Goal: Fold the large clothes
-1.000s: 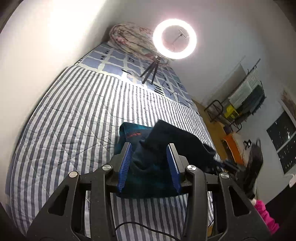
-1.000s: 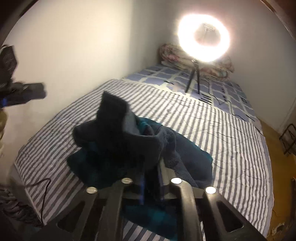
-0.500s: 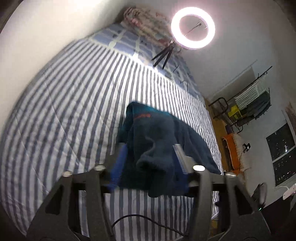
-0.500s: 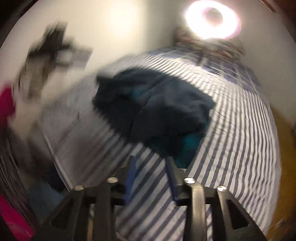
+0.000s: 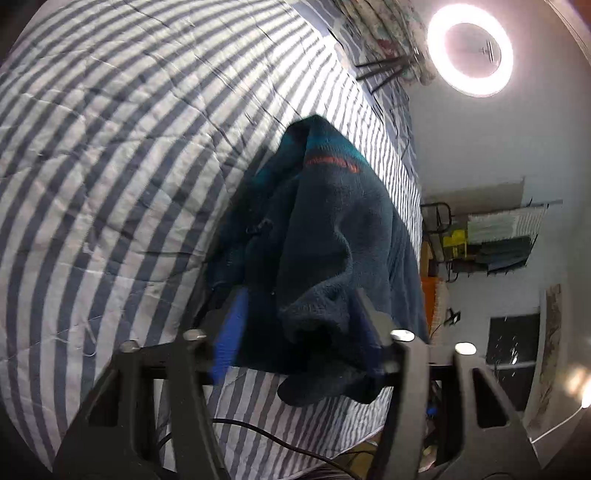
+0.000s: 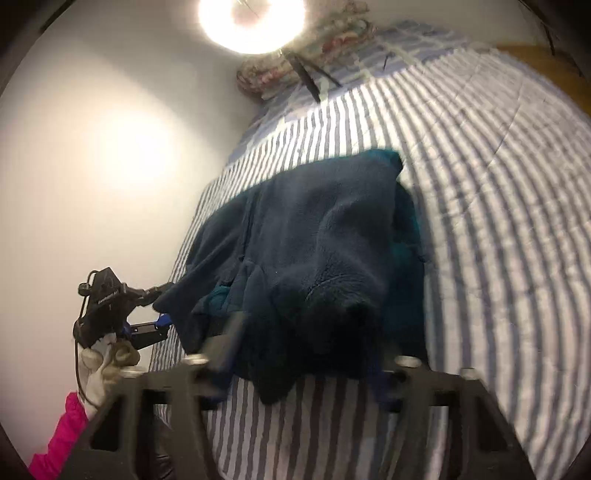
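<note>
A dark navy fleece garment (image 5: 332,229) with teal lining and an orange-red logo lies crumpled on the striped bed (image 5: 110,147). My left gripper (image 5: 299,325) straddles its near hem. The jaws are closing, with bunched fleece between the blue pads (image 5: 229,332), which stand apart and do not clamp it. In the right wrist view the fleece (image 6: 314,229) fills the middle. My right gripper (image 6: 304,343) also straddles a near fold, its jaws closing but still wide. The left gripper (image 6: 162,306) shows at the garment's left corner, held by a gloved hand (image 6: 99,365).
A ring light (image 5: 471,53) on a tripod stands at the far end of the bed beside a floral bundle (image 5: 376,29). The wall (image 6: 92,166) runs along one side. A clothes rack (image 5: 495,236) stands beyond the other. A black cable (image 5: 258,432) crosses the near bed edge.
The right gripper let go of the lifted fleece, which dropped onto the pile. Both grippers sank and rolled toward the garment's near edge, and their jaws now straddle it.
</note>
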Available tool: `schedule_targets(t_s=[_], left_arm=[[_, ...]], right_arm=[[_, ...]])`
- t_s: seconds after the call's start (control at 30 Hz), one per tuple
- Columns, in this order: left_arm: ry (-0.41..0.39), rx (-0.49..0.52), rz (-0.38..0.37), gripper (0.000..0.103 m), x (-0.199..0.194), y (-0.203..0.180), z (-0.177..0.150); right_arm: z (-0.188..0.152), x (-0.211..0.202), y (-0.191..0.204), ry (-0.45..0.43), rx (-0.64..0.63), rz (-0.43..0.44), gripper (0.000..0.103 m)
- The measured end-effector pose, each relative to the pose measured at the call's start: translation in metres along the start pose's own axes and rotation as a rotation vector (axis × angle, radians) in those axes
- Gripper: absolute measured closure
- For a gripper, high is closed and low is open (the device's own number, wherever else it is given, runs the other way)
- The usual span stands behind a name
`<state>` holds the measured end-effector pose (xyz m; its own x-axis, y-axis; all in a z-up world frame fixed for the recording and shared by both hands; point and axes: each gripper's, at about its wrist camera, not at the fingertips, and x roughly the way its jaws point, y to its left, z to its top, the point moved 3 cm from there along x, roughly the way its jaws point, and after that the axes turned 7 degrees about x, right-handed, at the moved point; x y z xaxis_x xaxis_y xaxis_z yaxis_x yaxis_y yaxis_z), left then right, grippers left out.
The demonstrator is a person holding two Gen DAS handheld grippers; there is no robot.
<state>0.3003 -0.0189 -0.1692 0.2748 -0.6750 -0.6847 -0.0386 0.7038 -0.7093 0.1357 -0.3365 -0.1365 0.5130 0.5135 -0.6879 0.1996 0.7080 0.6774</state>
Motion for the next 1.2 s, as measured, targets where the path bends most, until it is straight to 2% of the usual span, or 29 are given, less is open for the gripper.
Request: schedule_targets(t_s=[0.03, 0.13, 0.23, 0.3, 0.37, 0.43, 0.5, 0.57, 0.67, 0.73, 0.77, 0.83, 0.93, 1.0, 1.13, 1.2], left_arm=[[0.012, 0.030, 0.016, 0.084, 0.004, -0.004, -0.002], [-0.019, 0.122, 0.049, 0.093, -0.001, -0.021, -0.011], [-0.047, 0.196, 0.018, 0.094, -0.020, -0.042, -0.022], [-0.063, 0.248, 0.045, 0.094, -0.027, -0.046, -0.026], [-0.049, 0.262, 0.111, 0.094, -0.021, -0.034, -0.026], [0.003, 0.212, 0.165, 0.094, -0.003, -0.006, -0.029], [0.028, 0.185, 0.174, 0.094, 0.009, 0.010, -0.034], [0.021, 0.230, 0.199, 0.094, 0.008, 0.006, -0.037], [0.011, 0.290, 0.223, 0.094, 0.004, -0.007, -0.042], [0.024, 0.305, 0.241, 0.091, 0.003, -0.013, -0.044], [0.021, 0.316, 0.255, 0.091, 0.000, -0.017, -0.045], [-0.009, 0.343, 0.297, 0.081, -0.013, -0.028, -0.045], [-0.094, 0.383, 0.297, 0.080, -0.037, -0.054, -0.039], [-0.152, 0.433, 0.317, 0.080, -0.044, -0.070, -0.031], [-0.165, 0.439, 0.283, 0.080, -0.032, -0.088, -0.020], [-0.166, 0.460, 0.295, 0.080, -0.020, -0.095, -0.018]], right_arm=[[0.000, 0.002, 0.000, 0.004, 0.014, -0.010, 0.091], [-0.001, -0.012, 0.006, 0.006, 0.036, 0.040, 0.100], [-0.002, -0.035, 0.015, -0.005, -0.003, 0.081, 0.101], [-0.005, -0.037, 0.007, 0.008, 0.003, 0.080, 0.101], [-0.014, -0.023, -0.017, 0.045, 0.053, 0.029, 0.102], [-0.023, -0.002, -0.039, 0.109, 0.111, -0.024, 0.102], [-0.030, 0.011, -0.041, 0.135, 0.084, -0.070, 0.102], [-0.030, 0.006, -0.030, 0.128, 0.022, -0.096, 0.102], [-0.025, -0.004, -0.020, 0.127, 0.000, -0.104, 0.101], [-0.023, -0.013, -0.020, 0.128, -0.001, -0.163, 0.091], [-0.020, -0.018, -0.018, 0.122, -0.015, -0.179, 0.082], [-0.017, -0.036, -0.010, 0.081, -0.071, -0.234, 0.073], [-0.011, -0.064, 0.009, -0.064, -0.208, -0.332, 0.073], [-0.007, -0.069, 0.020, -0.131, -0.243, -0.317, 0.073], [0.005, -0.052, 0.038, -0.210, -0.317, -0.304, 0.073], [0.011, -0.037, 0.046, -0.223, -0.357, -0.311, 0.073]])
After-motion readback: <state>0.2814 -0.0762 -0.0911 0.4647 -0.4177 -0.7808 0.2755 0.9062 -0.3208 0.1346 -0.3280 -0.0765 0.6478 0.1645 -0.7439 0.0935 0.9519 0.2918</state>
